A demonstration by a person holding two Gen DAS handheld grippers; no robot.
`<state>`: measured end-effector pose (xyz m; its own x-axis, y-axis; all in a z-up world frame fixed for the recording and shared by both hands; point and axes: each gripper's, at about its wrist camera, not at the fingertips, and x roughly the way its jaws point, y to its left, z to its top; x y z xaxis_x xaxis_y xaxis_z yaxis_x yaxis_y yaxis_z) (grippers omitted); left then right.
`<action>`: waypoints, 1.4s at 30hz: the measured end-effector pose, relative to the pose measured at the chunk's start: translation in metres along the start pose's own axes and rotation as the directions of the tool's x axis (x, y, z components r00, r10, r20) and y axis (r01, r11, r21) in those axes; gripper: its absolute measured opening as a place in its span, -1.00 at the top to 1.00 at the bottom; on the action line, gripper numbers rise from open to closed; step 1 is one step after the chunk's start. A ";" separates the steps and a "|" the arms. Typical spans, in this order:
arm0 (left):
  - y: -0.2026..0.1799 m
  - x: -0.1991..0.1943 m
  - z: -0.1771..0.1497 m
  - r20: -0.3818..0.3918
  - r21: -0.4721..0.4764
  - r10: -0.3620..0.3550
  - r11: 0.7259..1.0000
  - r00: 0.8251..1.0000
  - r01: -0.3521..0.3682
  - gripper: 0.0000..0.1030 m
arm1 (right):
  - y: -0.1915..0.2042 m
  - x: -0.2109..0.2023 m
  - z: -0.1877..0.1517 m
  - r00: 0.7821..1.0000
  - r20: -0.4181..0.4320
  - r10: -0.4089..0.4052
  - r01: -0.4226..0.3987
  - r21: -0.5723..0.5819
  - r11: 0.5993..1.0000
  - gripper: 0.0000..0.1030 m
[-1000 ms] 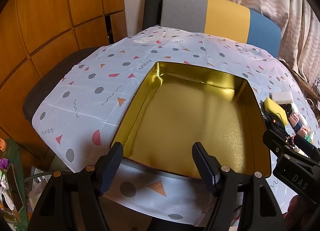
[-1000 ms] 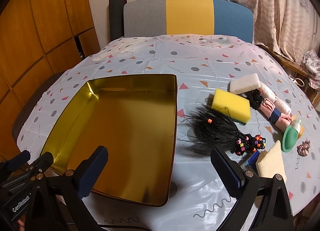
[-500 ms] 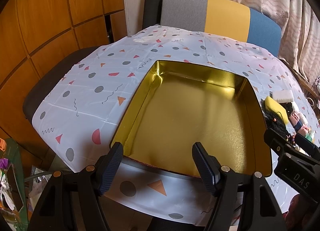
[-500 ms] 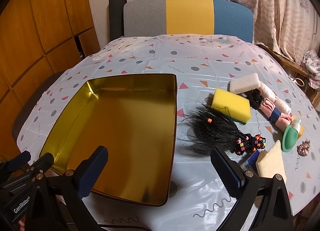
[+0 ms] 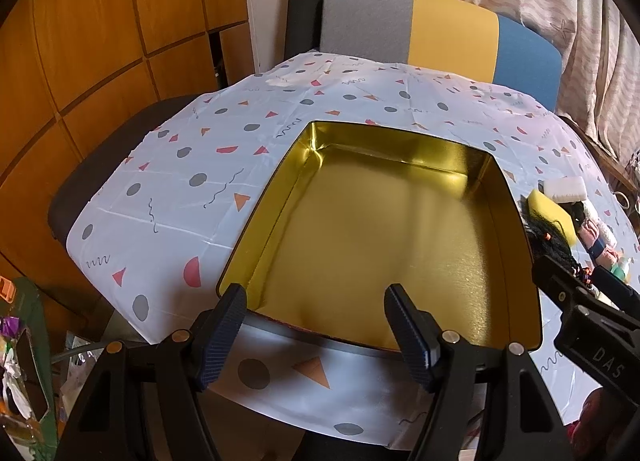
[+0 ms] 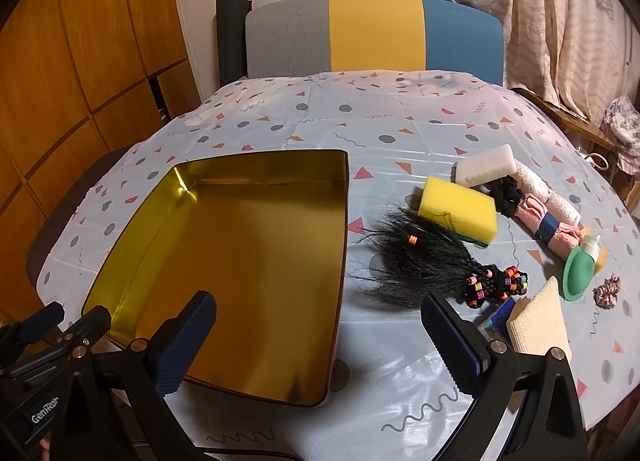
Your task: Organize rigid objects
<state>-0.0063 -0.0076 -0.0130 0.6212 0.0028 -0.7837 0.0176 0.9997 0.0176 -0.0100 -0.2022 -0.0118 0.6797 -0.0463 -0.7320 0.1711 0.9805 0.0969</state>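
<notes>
Gold tin (image 6: pixel 240 261): empty, left on the worktop (image 6: pixel 400 133).
Hand-held grippers: left (image 5: pixel 314 325) and right (image 6: pixel 320 335) both released, holding nothing.
Risk: hairpiece (image 6: pixel 420 261) strands could snag a reach for the yellow sponge (image 6: pixel 458 211).

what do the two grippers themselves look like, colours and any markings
Both are black frames with silver screws at the joints. Left gripper and right gripper each carry two dark blue finger pads with a fine ribbed texture. In the right wrist view, the left gripper's body shows white "GenRob" lettering; in the left wrist view, the right gripper's body shows "DAS". No sleeves visible.
</notes>
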 end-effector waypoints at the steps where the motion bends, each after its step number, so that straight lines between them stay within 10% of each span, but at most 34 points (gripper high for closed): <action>1: -0.001 0.000 0.000 -0.002 0.001 0.001 1.000 1.000 -0.001 -0.41 | -0.002 -0.001 0.000 1.000 0.001 0.000 0.000 0.004 1.000 -1.00; 10: -0.015 0.000 -0.006 -0.021 0.006 -0.157 0.988 0.987 0.157 -0.41 | -0.029 -0.013 -0.004 1.000 0.024 -0.004 0.003 0.013 1.000 -1.00; 17: -0.058 -0.004 -0.014 -0.080 0.085 -0.401 0.909 0.912 0.407 -0.41 | -0.083 -0.030 -0.009 0.992 0.061 -0.107 0.103 0.065 0.993 -1.00; 20: -0.080 -0.003 -0.015 -0.137 0.074 -0.528 0.838 0.838 0.540 -0.41 | -0.117 -0.036 -0.013 0.985 0.061 -0.163 0.156 0.108 0.982 -1.00; 26: -0.125 -0.008 -0.012 -0.197 0.146 -0.572 0.786 0.796 0.600 -0.41 | -0.186 -0.048 -0.031 0.976 0.036 -0.216 0.204 0.211 0.956 -1.00; 31: -0.148 -0.005 -0.012 -0.209 0.158 -0.591 0.766 0.779 0.623 -0.41 | -0.226 -0.041 -0.051 0.994 0.006 -0.107 0.102 0.242 0.965 -1.00; 42: -0.167 0.001 -0.030 -0.290 0.168 -0.577 0.755 0.764 0.634 -0.41 | -0.214 0.012 -0.057 0.994 -0.105 -0.010 0.022 0.111 0.994 -1.00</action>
<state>-0.0321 -0.1743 -0.0352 0.2373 -0.5676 -0.7884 0.5385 0.7523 -0.3795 -0.0791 -0.4013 -0.0793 0.5991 -0.0355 -0.7999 0.2641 0.9519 0.1556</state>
